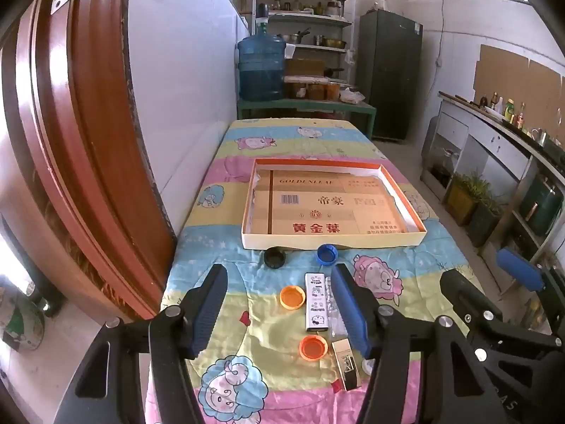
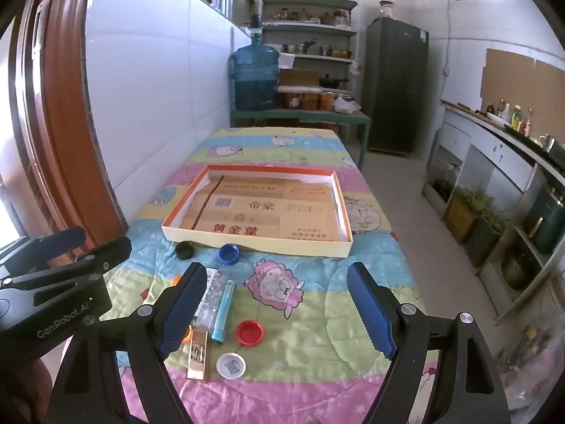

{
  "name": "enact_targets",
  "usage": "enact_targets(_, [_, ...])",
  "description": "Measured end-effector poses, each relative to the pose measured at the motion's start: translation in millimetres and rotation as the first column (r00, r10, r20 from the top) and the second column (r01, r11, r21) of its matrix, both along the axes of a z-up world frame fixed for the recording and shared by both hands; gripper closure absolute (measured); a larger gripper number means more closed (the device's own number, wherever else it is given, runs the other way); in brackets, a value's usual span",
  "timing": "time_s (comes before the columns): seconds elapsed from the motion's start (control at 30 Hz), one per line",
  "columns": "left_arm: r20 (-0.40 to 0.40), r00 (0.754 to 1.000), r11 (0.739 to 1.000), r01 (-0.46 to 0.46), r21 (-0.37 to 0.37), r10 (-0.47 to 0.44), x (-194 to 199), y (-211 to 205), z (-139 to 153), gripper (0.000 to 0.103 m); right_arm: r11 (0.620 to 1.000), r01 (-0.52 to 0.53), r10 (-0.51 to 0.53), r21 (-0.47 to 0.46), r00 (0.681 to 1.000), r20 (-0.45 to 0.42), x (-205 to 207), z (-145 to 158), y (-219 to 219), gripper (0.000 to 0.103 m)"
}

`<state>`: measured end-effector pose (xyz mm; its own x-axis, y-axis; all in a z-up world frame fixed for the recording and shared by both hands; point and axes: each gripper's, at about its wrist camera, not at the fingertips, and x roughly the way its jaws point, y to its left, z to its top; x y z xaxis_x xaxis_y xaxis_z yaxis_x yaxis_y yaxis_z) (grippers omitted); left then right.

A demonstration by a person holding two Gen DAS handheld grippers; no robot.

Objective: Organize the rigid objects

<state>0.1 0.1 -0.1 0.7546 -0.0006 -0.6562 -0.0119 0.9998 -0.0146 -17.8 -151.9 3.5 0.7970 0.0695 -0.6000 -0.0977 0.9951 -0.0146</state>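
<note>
A shallow cardboard tray [image 1: 332, 242] [image 2: 254, 243] with an orange rim lies on the cartoon-print cloth, nothing in it. In front of it are a black cap [image 1: 274, 257] [image 2: 185, 249], a blue cap [image 1: 327, 254] [image 2: 229, 253], two orange caps [image 1: 292, 297] [image 1: 313, 347], a white printed lighter [image 1: 315, 302], a clear lighter [image 1: 333, 312] and a gold lighter [image 1: 348, 364] [image 2: 197, 353]. The right wrist view adds a light-blue lighter [image 2: 223, 311], a red cap [image 2: 249, 332] and a white cap [image 2: 231, 365]. My left gripper [image 1: 279, 277] hangs open above the orange caps. My right gripper [image 2: 277, 275] is open over the cloth.
The table stands against a white wall beside a brown door frame [image 1: 70, 141]. Beyond its far end are a water jug [image 1: 261, 67], shelves and a dark cabinet [image 1: 390, 74]. A counter with bottles [image 2: 512, 116] and floor plants line the right side.
</note>
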Motion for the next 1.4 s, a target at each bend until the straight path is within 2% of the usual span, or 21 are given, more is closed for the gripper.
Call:
enact_targets(0.23, [0.0,1.0,1.0,0.017,-0.008,-0.017,2,0,-2,0.042,1.0,0.002,-0.002,0.003,1.0,0.006,0,0,0,0.02])
enact_targets(0.6, [0.001,1.0,1.0,-0.013,-0.004,0.013,2,1,-6,0.042,1.0,0.025,-0.025,-0.005,1.0,0.011,-1,-3,3,0.02])
enact_targets(1.4, [-0.009,1.0,1.0,-0.015,-0.009,0.015,1,1,-11,0.042,1.0,0.008,-0.008,0.009,1.0,0.001,4,-5,2,0.02])
